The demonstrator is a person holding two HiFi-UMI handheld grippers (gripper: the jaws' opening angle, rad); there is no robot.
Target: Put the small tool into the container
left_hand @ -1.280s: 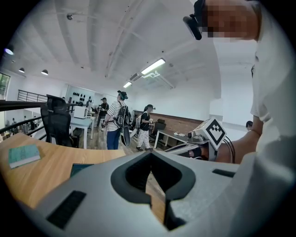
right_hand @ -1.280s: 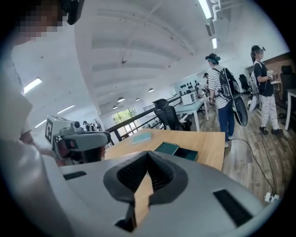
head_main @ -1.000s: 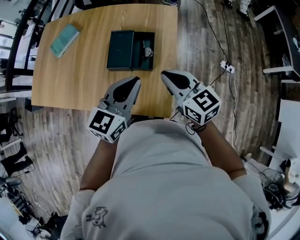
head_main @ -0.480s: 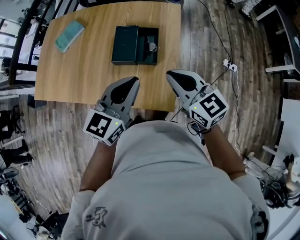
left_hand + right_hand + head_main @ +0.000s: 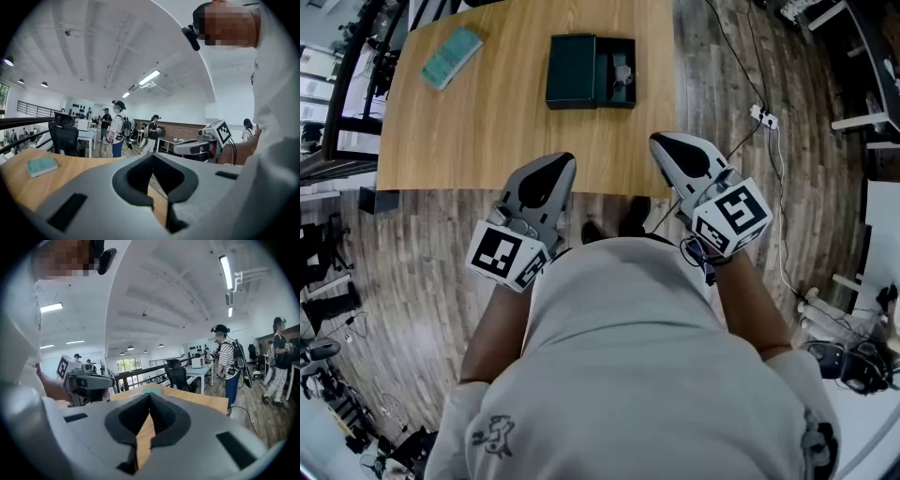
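Note:
A dark green container lies open at the far side of the wooden table. A small silvery tool rests in its right half. My left gripper is held in front of the person's chest, over the table's near edge. It is shut and holds nothing. My right gripper hangs beside it near the table's right corner, also shut and empty. Both are well short of the container. In the left gripper view the jaws meet, and the right gripper view shows the same.
A teal book lies at the table's far left. A power strip and cables run over the wood floor to the right. The person's shoes show under the table edge. Other people and office chairs stand farther off.
The table and container have slid up and away in the head view, so the person has drawn back. Both grippers stay shut near the chest, now at the table's near edge.

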